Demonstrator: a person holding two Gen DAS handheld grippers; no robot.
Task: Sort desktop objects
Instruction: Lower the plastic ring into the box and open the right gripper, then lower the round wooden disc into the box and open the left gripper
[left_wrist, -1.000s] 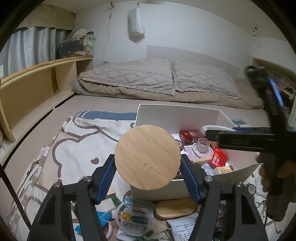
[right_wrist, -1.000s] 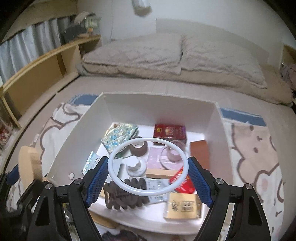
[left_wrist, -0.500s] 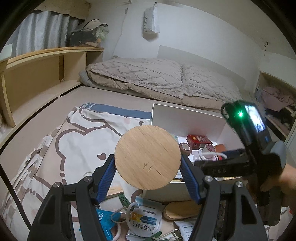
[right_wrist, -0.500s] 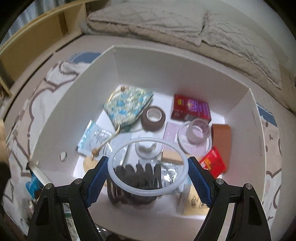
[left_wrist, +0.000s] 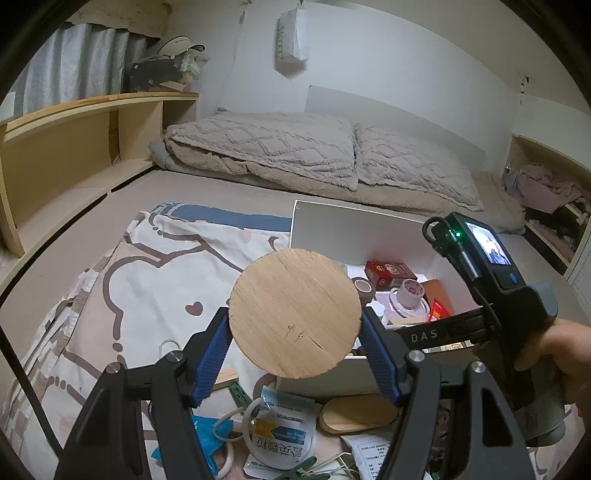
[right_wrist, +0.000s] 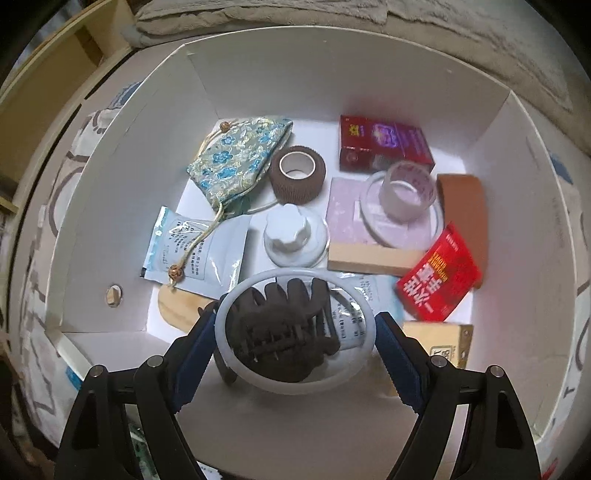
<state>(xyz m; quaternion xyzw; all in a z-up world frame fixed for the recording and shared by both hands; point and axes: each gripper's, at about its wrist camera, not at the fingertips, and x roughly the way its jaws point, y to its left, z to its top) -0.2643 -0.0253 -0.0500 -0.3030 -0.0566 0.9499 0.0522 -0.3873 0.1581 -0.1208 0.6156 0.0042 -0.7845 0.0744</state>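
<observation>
My right gripper (right_wrist: 295, 334) has dropped deeper into the white cardboard box (right_wrist: 258, 85). Its thin white plastic ring (right_wrist: 364, 306) now frames the dark brown hair claw (right_wrist: 284, 332)

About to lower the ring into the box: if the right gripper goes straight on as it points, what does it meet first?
Most likely the dark hair claw, seen through the white ring in the right gripper; depth is unclear.

A home bedroom: low bed (left_wrist: 314, 192) with two quilted pillows (left_wrist: 317, 147), wooden wall shelf (left_wrist: 74, 140), curtain (left_wrist: 74, 70), clothes pile (left_wrist: 543, 184) at right.
</observation>
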